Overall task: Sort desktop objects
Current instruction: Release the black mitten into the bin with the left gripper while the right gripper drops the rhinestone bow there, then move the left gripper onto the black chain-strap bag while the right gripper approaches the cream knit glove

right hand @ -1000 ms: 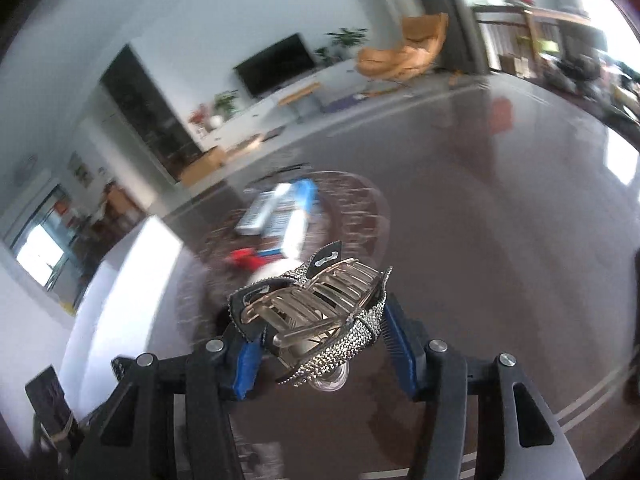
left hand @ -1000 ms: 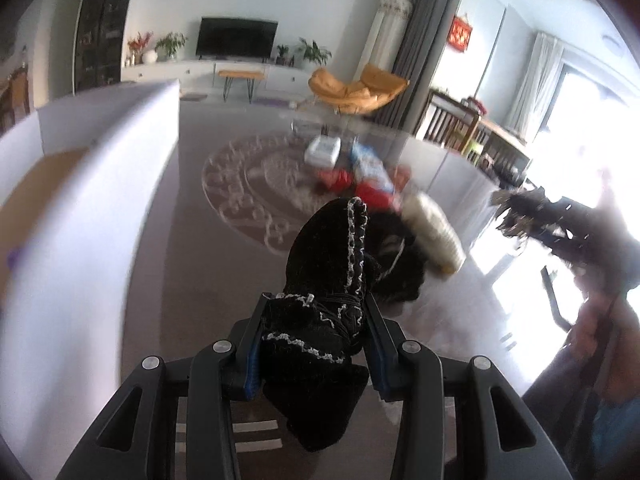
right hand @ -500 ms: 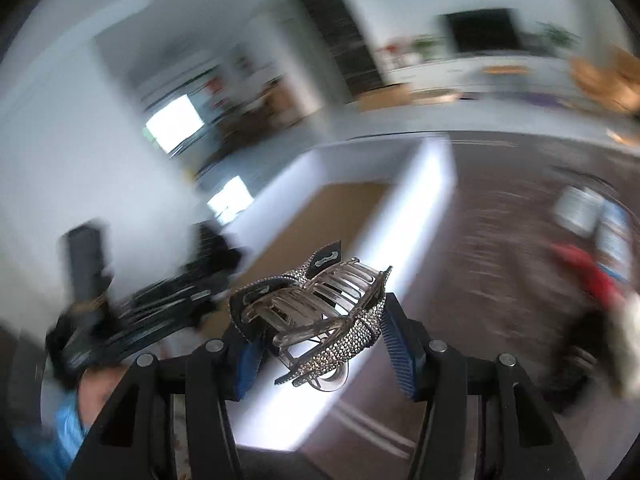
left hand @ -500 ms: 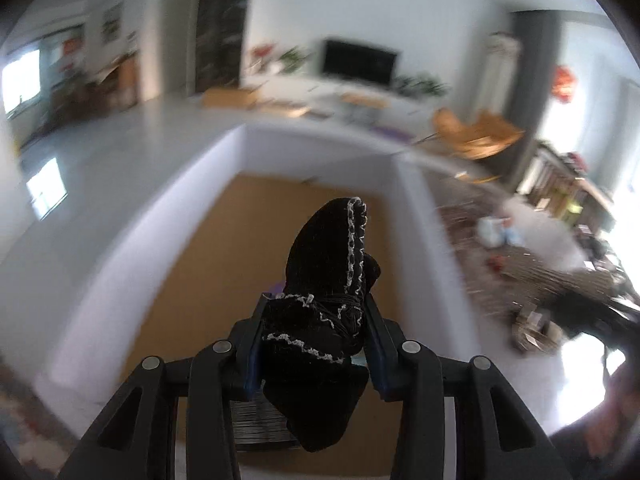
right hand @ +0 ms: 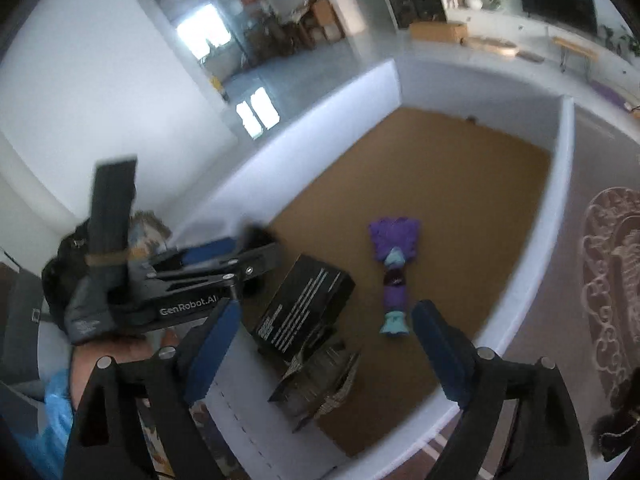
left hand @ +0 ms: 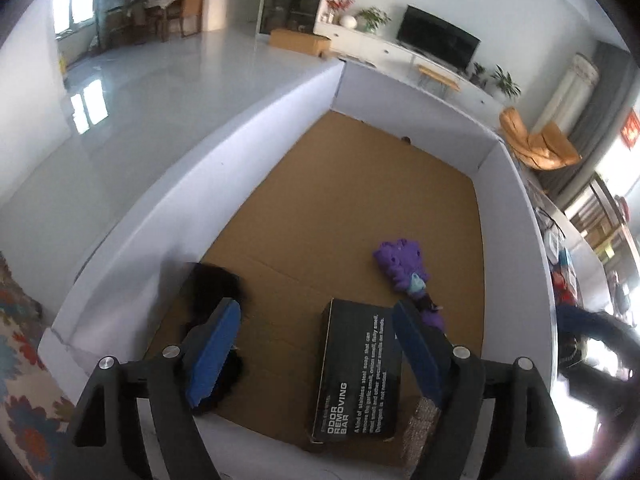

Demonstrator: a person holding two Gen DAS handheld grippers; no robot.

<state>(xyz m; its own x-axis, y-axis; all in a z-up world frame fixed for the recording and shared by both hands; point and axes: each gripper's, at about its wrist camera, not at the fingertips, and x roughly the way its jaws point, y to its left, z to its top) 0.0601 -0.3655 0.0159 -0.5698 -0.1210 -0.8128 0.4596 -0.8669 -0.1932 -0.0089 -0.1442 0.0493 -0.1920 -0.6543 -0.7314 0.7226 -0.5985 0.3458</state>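
Note:
Both grippers hang over a white-walled box [left hand: 256,120] with a brown cardboard floor. My left gripper [left hand: 316,344] is open and empty; the black knitted glove [left hand: 212,292] lies on the box floor by its left finger. My right gripper [right hand: 324,344] is open and empty; the sparkly hair claw [right hand: 320,380] lies in the box's near corner below it. A black "Odor Removing Bar" box [left hand: 356,372] and a purple doll [left hand: 404,268] also lie inside. The left gripper shows in the right wrist view [right hand: 224,264].
The box wall [right hand: 560,168] runs along the right, with the dark tabletop and a patterned rug [right hand: 612,280] beyond. More desktop items [left hand: 560,256] lie outside the box to the right. A floral cloth [left hand: 20,360] lies at the left.
Both grippers swung left over the box and opened. The black glove and the hair claw have dropped from the jaws onto the box floor.

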